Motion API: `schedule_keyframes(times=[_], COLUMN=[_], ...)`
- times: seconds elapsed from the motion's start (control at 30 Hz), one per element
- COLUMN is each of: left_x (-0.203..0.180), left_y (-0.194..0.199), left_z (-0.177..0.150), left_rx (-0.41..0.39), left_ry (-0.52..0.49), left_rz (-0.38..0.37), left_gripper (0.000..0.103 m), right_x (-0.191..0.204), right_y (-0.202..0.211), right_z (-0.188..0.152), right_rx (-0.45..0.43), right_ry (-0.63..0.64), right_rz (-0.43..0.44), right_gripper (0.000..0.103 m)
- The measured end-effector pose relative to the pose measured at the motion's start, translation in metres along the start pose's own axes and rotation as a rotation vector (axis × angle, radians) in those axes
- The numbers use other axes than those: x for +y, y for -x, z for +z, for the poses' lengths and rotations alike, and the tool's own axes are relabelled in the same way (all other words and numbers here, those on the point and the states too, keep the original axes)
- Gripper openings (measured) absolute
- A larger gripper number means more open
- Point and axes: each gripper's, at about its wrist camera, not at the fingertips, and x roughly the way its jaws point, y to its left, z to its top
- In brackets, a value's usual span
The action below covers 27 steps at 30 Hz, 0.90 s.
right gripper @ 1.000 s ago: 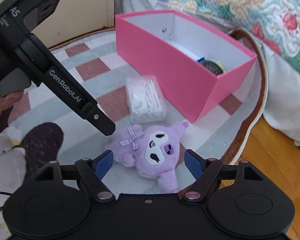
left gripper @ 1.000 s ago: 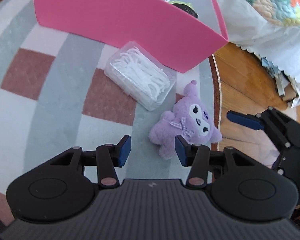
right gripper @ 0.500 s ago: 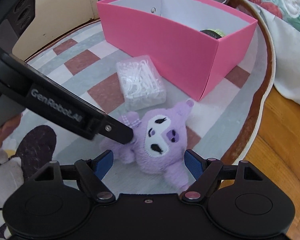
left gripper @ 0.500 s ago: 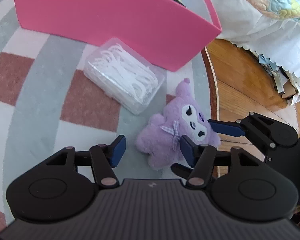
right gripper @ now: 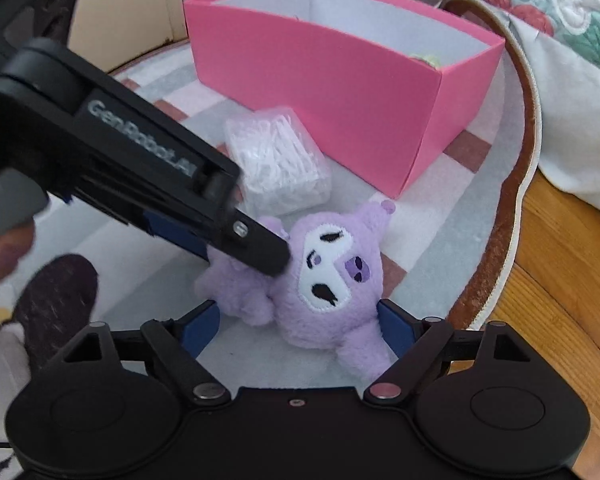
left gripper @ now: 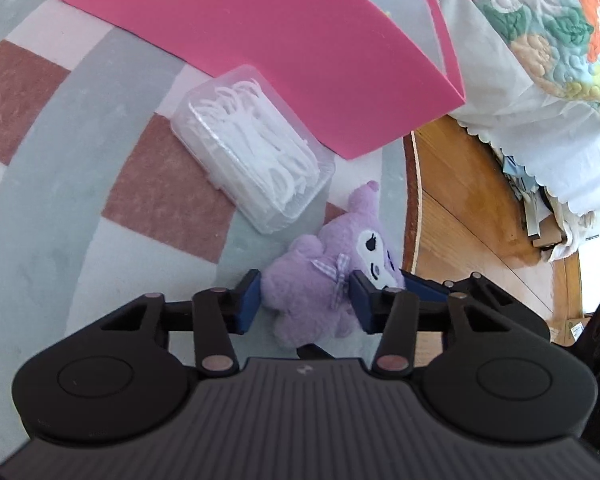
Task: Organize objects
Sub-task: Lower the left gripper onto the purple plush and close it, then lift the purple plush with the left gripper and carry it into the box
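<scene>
A purple plush toy (left gripper: 320, 280) lies on the checked rug, also in the right wrist view (right gripper: 332, 276). My left gripper (left gripper: 306, 300) is open with its pads on either side of the plush body, close to it. My right gripper (right gripper: 298, 326) is open wide, its pads flanking the plush head from the other side. A clear box of white floss picks (left gripper: 252, 152) lies beside the plush, also in the right wrist view (right gripper: 276, 160). The pink box (left gripper: 260, 36) stands behind it, open-topped (right gripper: 340, 92).
The round rug's brown edge (right gripper: 512, 200) borders bare wood floor (left gripper: 468, 208) to the right. A floral quilt with white skirt (left gripper: 540, 60) hangs nearby. A person's hand and dark patterned cloth (right gripper: 56, 292) are at the left.
Both grippers have moved in towards the plush toy. My left pads now sit around its body, and my right pads around its head. The plush still lies on the rug.
</scene>
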Motion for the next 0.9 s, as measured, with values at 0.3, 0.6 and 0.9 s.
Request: schedule_keyframes(times=[0.3, 0.6, 0.9], left_x=[-0.014, -0.034, -0.062], left_y=[0.009, 0.051, 0.113], left_z=[0.0, 0.005, 0.004], left_rx=[-0.007, 0.008, -0.043], left_ry=[-0.051, -0.129, -0.276], left_rz=[0.009, -0.001, 0.038], left_gripper=[0.041, 0.041, 0.041], right_x=[0.002, 0.019, 0.04], right_y=[0.017, 0.058, 0.087], right_z=[-0.006, 0.002, 0.03], right_rx=[-0.045, -0.099, -0.141], right_ry=[-0.133, -0.181, -0.141], right_rz=[-0.008, -0.03, -0.1], right_gripper=[0.08, 0.081, 0.082])
